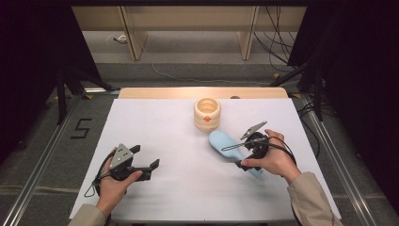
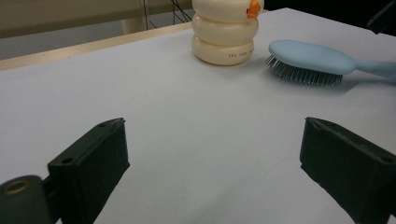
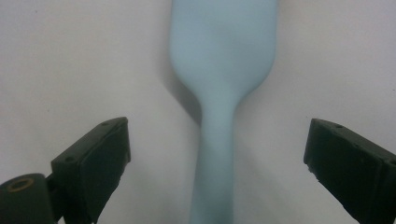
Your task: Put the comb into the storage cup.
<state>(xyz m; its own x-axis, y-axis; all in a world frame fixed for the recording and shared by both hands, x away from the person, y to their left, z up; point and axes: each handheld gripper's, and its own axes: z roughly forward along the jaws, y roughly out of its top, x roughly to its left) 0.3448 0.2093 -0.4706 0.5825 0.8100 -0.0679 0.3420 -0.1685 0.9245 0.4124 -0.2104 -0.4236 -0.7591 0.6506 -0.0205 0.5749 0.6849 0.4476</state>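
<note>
My right tongs (image 3: 215, 158) hang wide open over the brush (image 1: 226, 146), jaws either side of its thin handle, gripping nothing. It lies bristles-down on the table (image 1: 179, 188), right of centre, head pointing at the cup (image 1: 207, 113). I judge it light, stiff plastic and rather smooth, so I'd pinch the narrow handle squarely, just below the neck. The cup stands just beyond the head, the only obstacle. My left tongs (image 2: 215, 163) sit open and empty, well apart.
</note>
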